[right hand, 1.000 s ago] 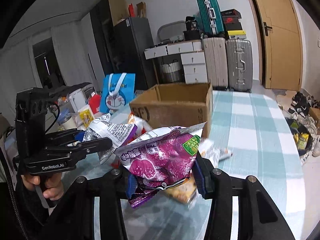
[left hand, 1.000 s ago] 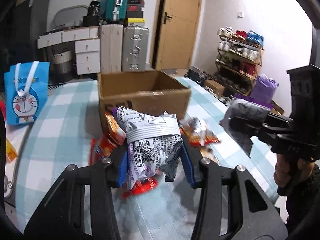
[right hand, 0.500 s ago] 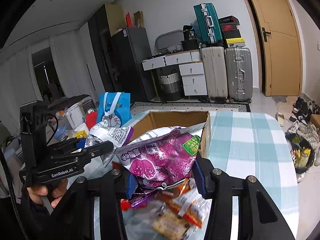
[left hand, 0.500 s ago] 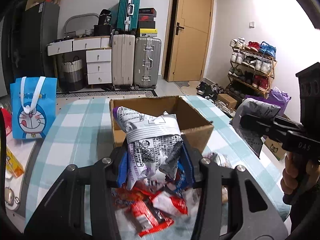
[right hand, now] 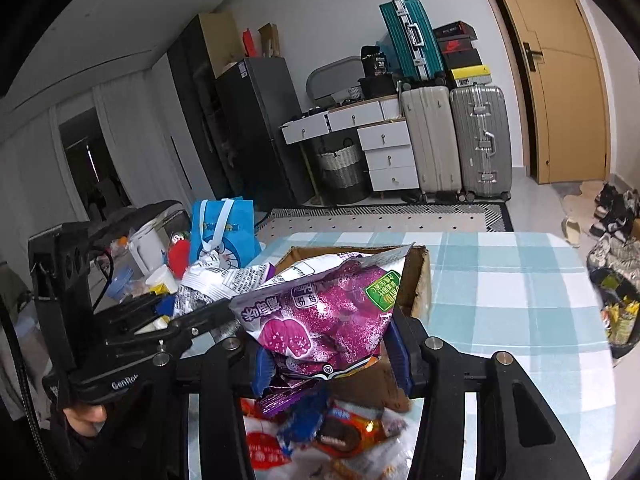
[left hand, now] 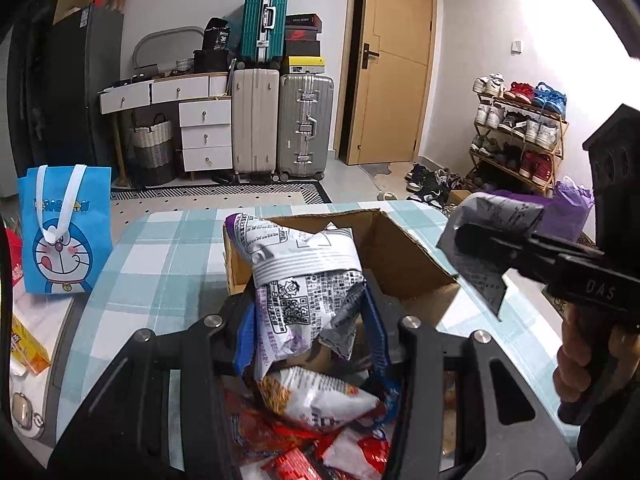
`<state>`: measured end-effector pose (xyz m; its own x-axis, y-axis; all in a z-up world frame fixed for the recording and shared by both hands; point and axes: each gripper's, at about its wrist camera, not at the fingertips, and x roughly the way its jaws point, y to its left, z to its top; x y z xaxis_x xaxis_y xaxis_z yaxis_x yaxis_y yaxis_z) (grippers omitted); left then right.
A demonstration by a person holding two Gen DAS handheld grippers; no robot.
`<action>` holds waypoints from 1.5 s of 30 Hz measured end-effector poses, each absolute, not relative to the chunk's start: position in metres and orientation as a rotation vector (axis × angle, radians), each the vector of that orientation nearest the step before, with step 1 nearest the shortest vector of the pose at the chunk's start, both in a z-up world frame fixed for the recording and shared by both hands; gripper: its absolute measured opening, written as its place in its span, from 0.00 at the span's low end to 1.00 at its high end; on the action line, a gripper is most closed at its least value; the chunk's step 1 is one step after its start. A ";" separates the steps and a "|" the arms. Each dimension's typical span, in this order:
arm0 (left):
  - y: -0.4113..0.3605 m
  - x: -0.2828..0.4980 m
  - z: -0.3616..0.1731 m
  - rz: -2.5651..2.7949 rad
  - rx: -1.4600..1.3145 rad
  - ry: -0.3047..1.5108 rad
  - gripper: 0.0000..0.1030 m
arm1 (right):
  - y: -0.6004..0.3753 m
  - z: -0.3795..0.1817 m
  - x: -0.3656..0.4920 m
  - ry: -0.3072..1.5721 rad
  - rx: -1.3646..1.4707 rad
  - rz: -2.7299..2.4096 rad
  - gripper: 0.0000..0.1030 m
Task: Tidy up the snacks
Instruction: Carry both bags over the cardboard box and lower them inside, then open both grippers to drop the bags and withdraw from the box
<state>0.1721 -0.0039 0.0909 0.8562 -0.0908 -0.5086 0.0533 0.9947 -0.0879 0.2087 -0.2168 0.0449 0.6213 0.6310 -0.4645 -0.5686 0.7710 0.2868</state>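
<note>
My left gripper is shut on a white and grey snack bag, printed side facing me, held above the near edge of an open cardboard box. My right gripper is shut on a purple snack bag, also held over the box. The right gripper and its bag show at the right of the left wrist view. The left gripper shows at the left of the right wrist view. A pile of loose snack packets lies on the table below both grippers, also in the right wrist view.
The table has a blue and white checked cloth. A blue cartoon tote bag stands at the left edge. A yellow box lies at the far left. Cups and a jug stand beyond the tote.
Both grippers have risen and moved forward with their bags, from low over the snack pile to above the box's near edge. The box now sits close beneath them.
</note>
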 end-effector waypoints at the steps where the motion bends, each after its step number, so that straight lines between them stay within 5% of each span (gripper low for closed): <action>1: -0.003 0.177 0.091 -0.069 -0.069 0.535 0.41 | -0.214 0.043 0.214 0.582 0.122 0.691 0.46; 27: -0.002 0.248 0.041 -0.030 -0.034 0.626 0.46 | -0.186 0.004 0.271 0.674 0.137 0.630 0.47; 33: 0.003 0.228 0.051 -0.040 -0.021 0.585 0.76 | -0.183 0.014 0.258 0.624 0.079 0.614 0.66; 38: 0.012 0.199 0.060 -0.036 -0.046 0.572 1.00 | -0.197 0.025 0.243 0.601 0.107 0.611 0.96; 45: 0.015 0.146 0.053 -0.006 -0.041 0.581 0.99 | -0.224 0.032 0.210 0.589 0.084 0.554 1.00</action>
<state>0.1457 0.0154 0.0532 0.8357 -0.0178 -0.5489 -0.0056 0.9991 -0.0409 0.2103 -0.2242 0.0317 0.6906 0.5184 -0.5042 -0.4716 0.8514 0.2296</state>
